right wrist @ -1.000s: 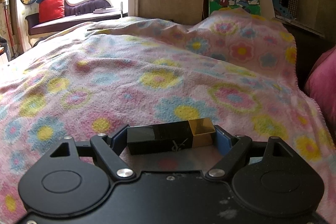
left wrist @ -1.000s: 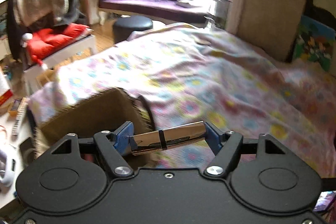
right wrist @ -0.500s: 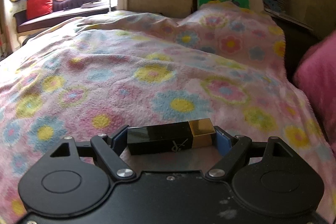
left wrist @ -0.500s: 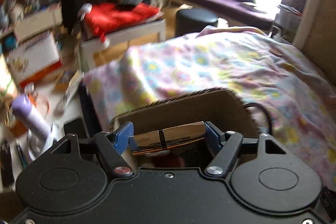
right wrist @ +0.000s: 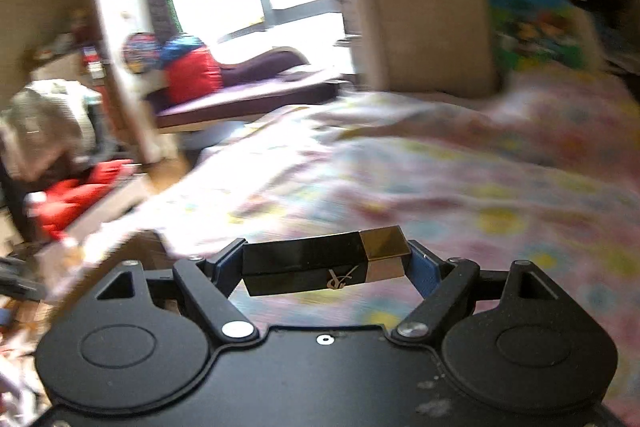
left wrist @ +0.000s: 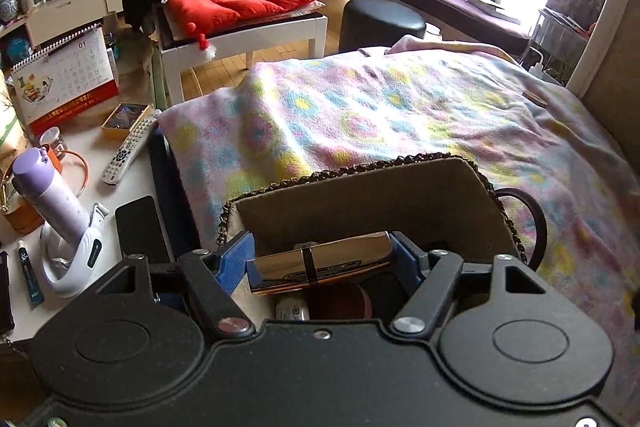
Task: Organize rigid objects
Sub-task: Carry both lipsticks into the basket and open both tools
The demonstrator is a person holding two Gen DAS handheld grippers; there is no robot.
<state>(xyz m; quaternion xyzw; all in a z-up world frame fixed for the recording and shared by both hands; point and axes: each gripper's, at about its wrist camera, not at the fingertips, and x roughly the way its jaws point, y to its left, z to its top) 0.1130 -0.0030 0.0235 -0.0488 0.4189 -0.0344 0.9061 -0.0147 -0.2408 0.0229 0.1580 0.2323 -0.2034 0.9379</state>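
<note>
Two grippers each clamp one thing crosswise at lower centre of frame: the left gripper (left wrist: 320, 261) holds a gold case (left wrist: 320, 263) over one brown basket (left wrist: 360, 203) on the bed, the right gripper (right wrist: 326, 263) a black-and-gold box (right wrist: 320, 263).

Gold tube (left wrist: 322, 265), mirror-shiny with a dark band near its middle, lies crosswise and slightly tilted, pinched end to end between the blue pads, right above the open basket (left wrist: 360, 199). The basket is tan-lined with a braided dark rim, sits on the flowery bed, and already has a few small items inside, a dark red round one among them. Over on the right: black box (right wrist: 324, 263) with a gold end and gold logo, also clamped crosswise, above the bed.
</note>
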